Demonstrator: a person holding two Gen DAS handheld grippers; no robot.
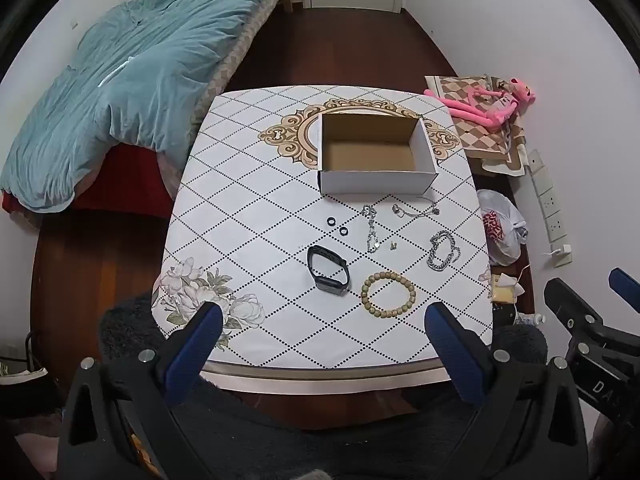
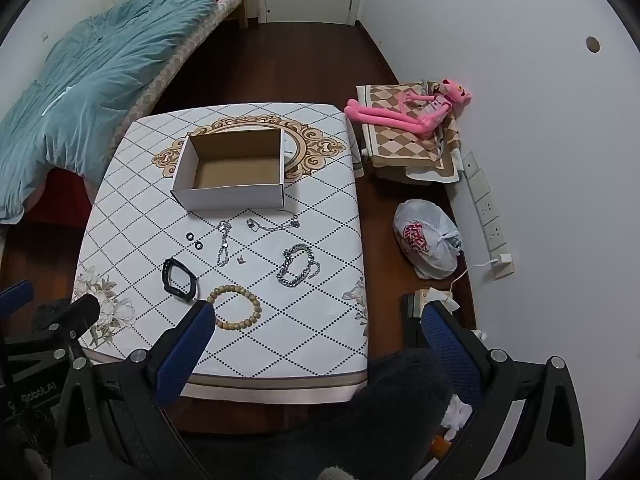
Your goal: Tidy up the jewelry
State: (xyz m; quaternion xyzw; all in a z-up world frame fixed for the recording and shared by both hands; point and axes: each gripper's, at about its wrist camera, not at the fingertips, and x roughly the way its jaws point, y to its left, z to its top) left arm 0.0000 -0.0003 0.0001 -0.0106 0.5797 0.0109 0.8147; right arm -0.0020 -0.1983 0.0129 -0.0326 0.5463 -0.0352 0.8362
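An open, empty cardboard box [image 1: 376, 184] [image 2: 230, 196] stands at the far middle of the table. In front of it lie two black rings [image 1: 337, 226] [image 2: 193, 240], a black wristband [image 1: 328, 270] [image 2: 179, 279], a wooden bead bracelet [image 1: 388, 294] [image 2: 239, 306], a thick silver chain bracelet [image 1: 442, 251] [image 2: 297, 266], two thin silver chains [image 1: 372, 228] [image 2: 272, 225] and a small charm [image 1: 393, 245] [image 2: 241, 260]. My left gripper [image 1: 323, 320] is open and empty above the table's near edge. My right gripper [image 2: 318, 322] is open and empty, right of the bead bracelet.
The table [image 1: 256, 208] [image 2: 320, 320] has a white diamond-pattern cloth. A bed with a teal duvet [image 1: 132, 80] stands to the left. A pink plush toy [image 2: 412, 110], a plastic bag [image 2: 426, 240] and a power strip [image 2: 486, 204] lie on the right by the wall.
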